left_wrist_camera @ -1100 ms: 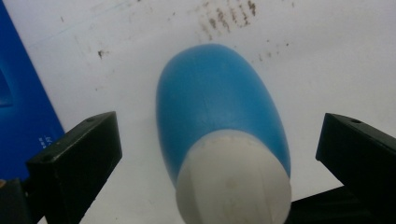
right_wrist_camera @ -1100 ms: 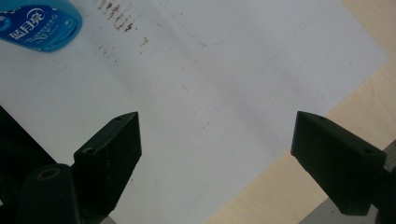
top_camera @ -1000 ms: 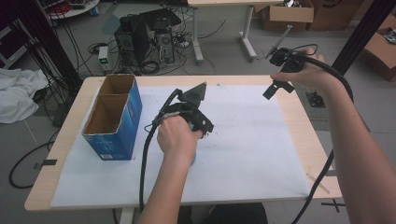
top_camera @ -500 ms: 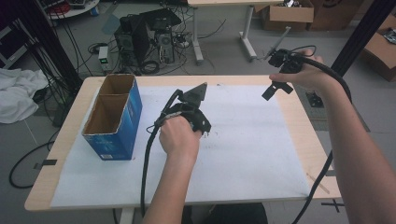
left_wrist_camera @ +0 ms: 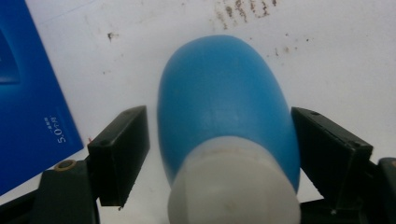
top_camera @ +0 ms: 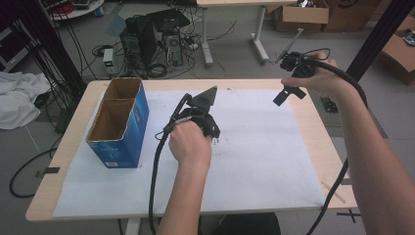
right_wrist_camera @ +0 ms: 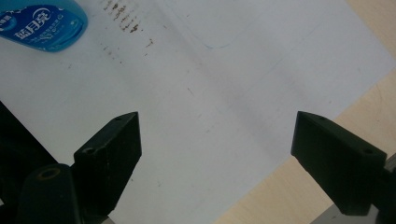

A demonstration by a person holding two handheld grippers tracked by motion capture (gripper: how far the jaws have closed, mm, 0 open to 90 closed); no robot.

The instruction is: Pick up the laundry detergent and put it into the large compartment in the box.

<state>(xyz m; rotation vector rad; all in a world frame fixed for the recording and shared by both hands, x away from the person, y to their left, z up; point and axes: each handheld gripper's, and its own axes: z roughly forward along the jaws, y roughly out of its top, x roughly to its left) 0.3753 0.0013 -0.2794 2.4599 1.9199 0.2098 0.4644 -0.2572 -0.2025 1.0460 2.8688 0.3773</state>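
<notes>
Left gripper [left_wrist_camera: 219,154] low over white sheet [top_camera: 264,147] at table [top_camera: 313,132] centre, jaws spread either side of blue bottle [left_wrist_camera: 224,102], not visibly touching it; bottle lying on sheet, white cap [left_wrist_camera: 233,186] toward camera, blue box [top_camera: 120,122] just beside at left. Right gripper [right_wrist_camera: 217,158] raised over table's far right corner, jaws spread wide, empty, above sheet edge and bare wood.
</notes>
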